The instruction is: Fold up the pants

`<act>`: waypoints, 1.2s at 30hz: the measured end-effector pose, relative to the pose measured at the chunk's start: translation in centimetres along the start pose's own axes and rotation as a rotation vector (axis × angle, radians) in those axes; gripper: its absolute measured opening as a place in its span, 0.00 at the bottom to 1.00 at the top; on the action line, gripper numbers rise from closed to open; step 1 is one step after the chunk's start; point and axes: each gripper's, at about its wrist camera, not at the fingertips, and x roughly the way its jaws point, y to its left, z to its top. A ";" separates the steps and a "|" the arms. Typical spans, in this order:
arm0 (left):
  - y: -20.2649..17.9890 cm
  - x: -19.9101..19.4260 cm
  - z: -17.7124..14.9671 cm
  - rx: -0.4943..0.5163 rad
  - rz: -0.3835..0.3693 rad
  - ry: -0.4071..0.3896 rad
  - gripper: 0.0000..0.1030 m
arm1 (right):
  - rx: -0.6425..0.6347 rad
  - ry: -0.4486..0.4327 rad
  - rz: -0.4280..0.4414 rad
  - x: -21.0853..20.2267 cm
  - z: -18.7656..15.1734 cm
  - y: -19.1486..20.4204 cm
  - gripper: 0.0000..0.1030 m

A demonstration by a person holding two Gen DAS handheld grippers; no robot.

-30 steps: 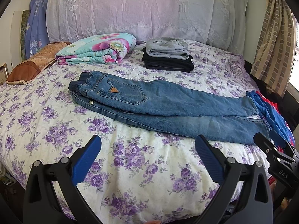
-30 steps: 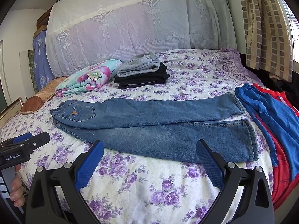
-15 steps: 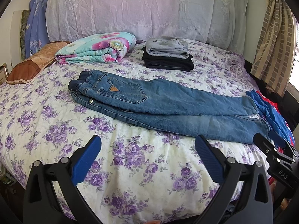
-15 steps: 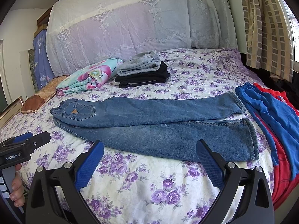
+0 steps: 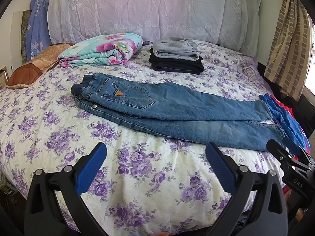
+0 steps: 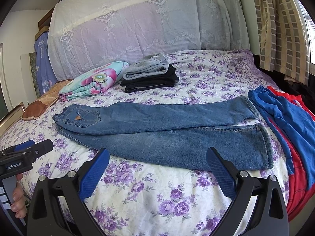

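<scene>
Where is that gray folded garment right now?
The gray folded garment sits atop the black folded clothes near the headboard, right of the floral blanket.

Both your cameras look from the foot of the bed (image 5: 59,137) toward the headboard, low and close to its near edge. Your left one sits further left. Both see the same jeans (image 5: 177,114) (image 6: 167,133) and folded piles.
</scene>
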 end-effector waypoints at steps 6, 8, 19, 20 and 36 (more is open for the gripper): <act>0.1 0.0 -0.1 0.000 0.001 0.002 0.96 | 0.002 0.000 0.000 0.0 -0.1 0.0 0.96; -0.1 0.2 0.0 0.001 0.002 0.005 0.96 | 0.004 0.004 0.001 0.1 -0.2 -0.1 0.96; 1.5 1.4 0.3 -0.018 -0.022 0.028 0.96 | 0.029 0.035 0.030 0.9 -0.1 -1.4 0.96; 2.6 1.9 0.8 -0.031 -0.034 0.040 0.96 | 0.049 0.038 0.033 1.2 0.1 -2.4 0.96; 18.5 12.3 10.4 -0.516 -0.220 0.179 0.95 | 0.360 0.097 0.003 5.2 1.5 -12.3 0.96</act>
